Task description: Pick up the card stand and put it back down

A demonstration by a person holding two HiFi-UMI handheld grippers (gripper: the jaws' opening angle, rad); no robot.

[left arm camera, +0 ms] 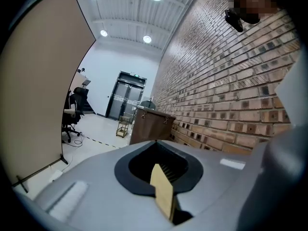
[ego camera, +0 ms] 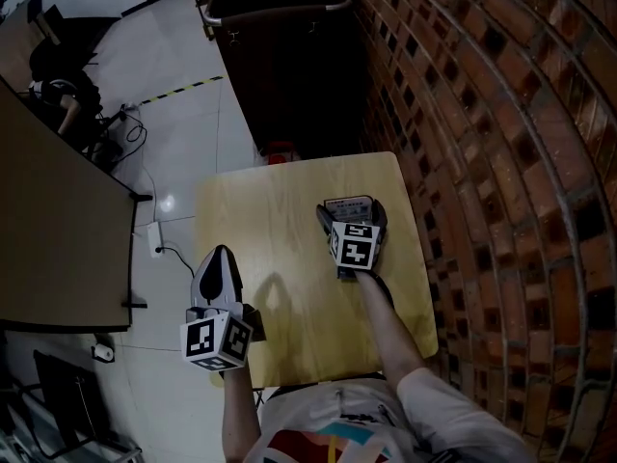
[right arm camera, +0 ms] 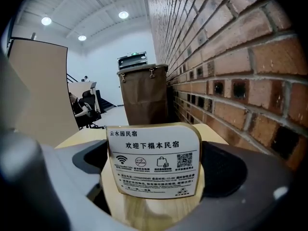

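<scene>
A small card stand (ego camera: 348,204) with a white printed sign rests upright on the wooden table (ego camera: 289,287), near its far right side. My right gripper (ego camera: 351,214) stands around it with the jaws spread wide. In the right gripper view the card stand (right arm camera: 154,160) fills the gap between the jaws of the right gripper (right arm camera: 155,179), and the pads do not seem to press on it. At the table's near left edge my left gripper (ego camera: 218,256) is held with nothing in it. The left gripper view shows the left gripper (left arm camera: 161,177) with its jaws together.
A brick wall (ego camera: 501,162) runs close along the table's right side. A dark brown cabinet (ego camera: 289,66) stands beyond the far edge. A beige partition (ego camera: 58,239) is at the left, with cables on the floor (ego camera: 159,239) and a seated person (ego camera: 58,80) further off.
</scene>
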